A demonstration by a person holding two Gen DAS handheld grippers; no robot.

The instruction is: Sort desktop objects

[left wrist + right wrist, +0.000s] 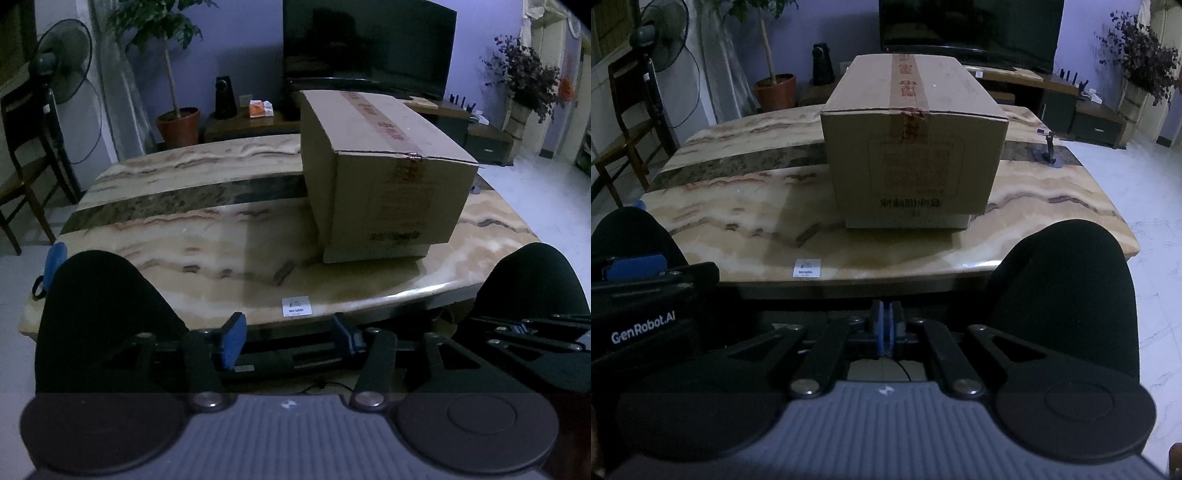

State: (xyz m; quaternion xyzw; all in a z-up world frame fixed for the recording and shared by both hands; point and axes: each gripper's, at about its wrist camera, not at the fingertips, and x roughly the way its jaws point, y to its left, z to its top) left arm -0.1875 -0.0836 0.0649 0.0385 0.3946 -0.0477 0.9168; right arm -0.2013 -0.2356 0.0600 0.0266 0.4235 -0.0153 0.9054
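A taped cardboard box (384, 173) stands on the marble table (177, 236); it also shows in the right wrist view (912, 147) at the middle of the table (720, 206). My left gripper (291, 338) is open and empty, held below the table's near edge. My right gripper (886, 328) is shut with nothing between its blue pads, also below the near edge. A small white label (295, 306) sits at the table's front edge, and shows in the right wrist view (807, 267). A small black stand (1049, 147) is at the table's right side.
A blue object (55, 262) sits at the table's left corner. A wooden chair (631, 122) and a fan (62, 62) stand to the left. A potted plant (177, 122), a TV (369, 44) and a low cabinet (1082, 110) are behind the table.
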